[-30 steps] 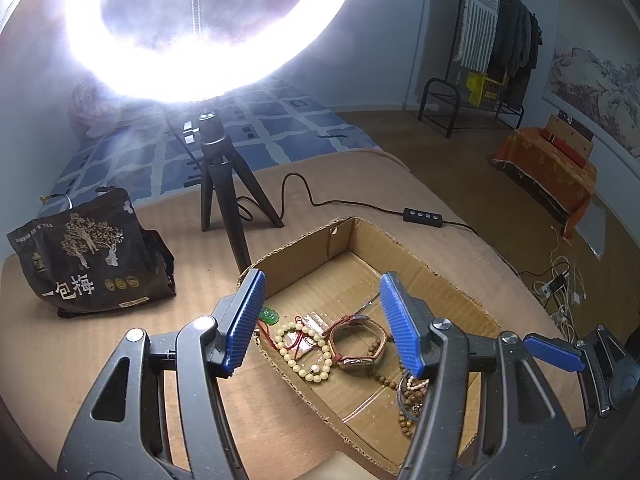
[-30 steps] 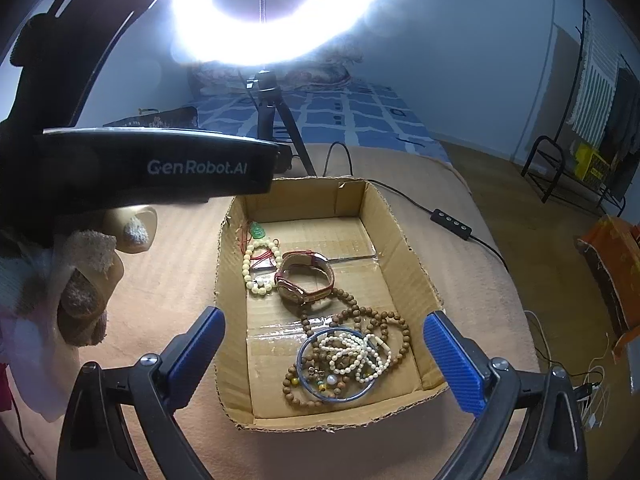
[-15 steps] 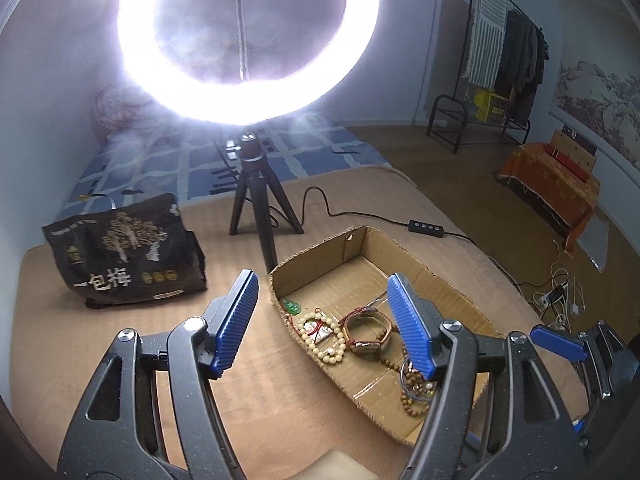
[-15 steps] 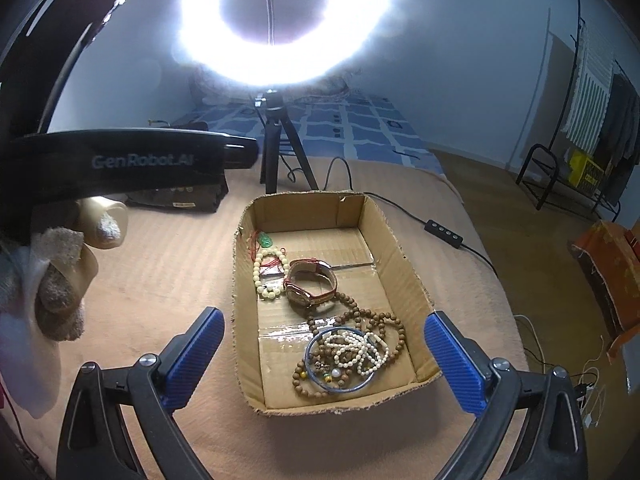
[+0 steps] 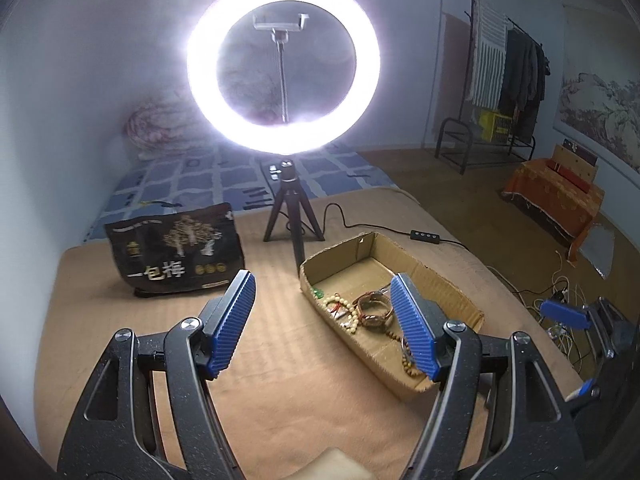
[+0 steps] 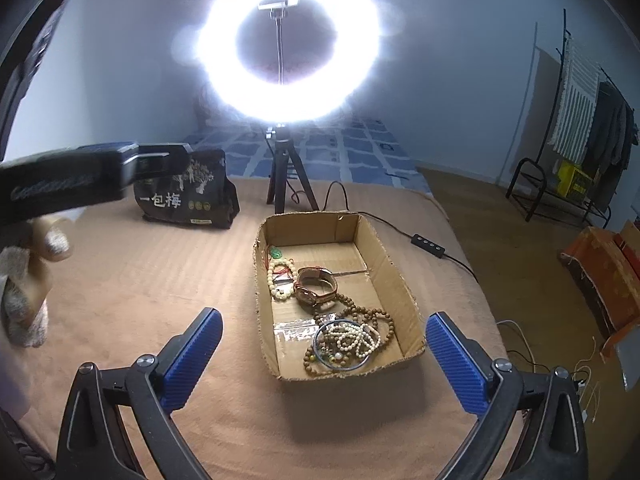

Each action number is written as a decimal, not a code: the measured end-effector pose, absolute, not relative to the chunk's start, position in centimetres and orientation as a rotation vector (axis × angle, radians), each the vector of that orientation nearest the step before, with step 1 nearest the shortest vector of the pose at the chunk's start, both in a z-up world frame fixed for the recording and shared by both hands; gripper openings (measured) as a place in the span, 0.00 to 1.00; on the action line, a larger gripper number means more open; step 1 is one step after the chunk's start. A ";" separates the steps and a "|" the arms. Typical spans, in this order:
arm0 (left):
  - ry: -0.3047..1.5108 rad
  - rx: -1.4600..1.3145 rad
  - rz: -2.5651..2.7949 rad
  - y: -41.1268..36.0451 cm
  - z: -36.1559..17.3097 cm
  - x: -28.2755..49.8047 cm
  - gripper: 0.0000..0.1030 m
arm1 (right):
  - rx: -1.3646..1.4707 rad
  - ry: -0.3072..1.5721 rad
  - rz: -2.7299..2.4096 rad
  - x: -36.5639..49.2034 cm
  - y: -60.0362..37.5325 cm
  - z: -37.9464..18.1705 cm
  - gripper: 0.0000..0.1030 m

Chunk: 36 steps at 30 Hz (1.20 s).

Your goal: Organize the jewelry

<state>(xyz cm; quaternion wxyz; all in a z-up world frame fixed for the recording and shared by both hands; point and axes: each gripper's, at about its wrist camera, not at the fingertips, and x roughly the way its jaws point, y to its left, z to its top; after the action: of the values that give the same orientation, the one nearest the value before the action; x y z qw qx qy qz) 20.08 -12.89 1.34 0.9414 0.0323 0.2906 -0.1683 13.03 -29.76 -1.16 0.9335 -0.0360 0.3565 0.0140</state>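
My right hand-held gripper (image 6: 322,360), released and empty, faces the cardboard box (image 6: 404,280) lengthwise; my left hand-held gripper (image 5: 326,326), also empty, sits left of it.

brown cardboard box (image 6: 400,280), blue bangle (image 6: 320,354), blue-checked blanket (image 5: 224,180)

Both tools have withdrawn up and away from the cardboard box (image 6: 404,280). In the left wrist view the left tool (image 5: 324,320) no longer straddles the box; the box now lies to the right of its fingers, smaller in frame, and the jaws stand wider with nothing between them. In the right wrist view the right tool (image 6: 324,356) sits farther back from the box. The ring light (image 5: 283,62) is now fully in frame.
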 end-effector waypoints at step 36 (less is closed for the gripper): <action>0.510 0.069 -0.316 -6.8 2.2 8.5 0.99 | -0.087 0.588 -0.035 5.9 -28.1 2.8 1.00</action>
<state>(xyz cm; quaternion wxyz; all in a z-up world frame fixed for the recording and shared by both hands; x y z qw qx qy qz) 8.47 -6.82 2.17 0.9547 0.0341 0.2513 -0.1558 5.87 -28.09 2.77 0.9561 -0.0428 0.2895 -0.0172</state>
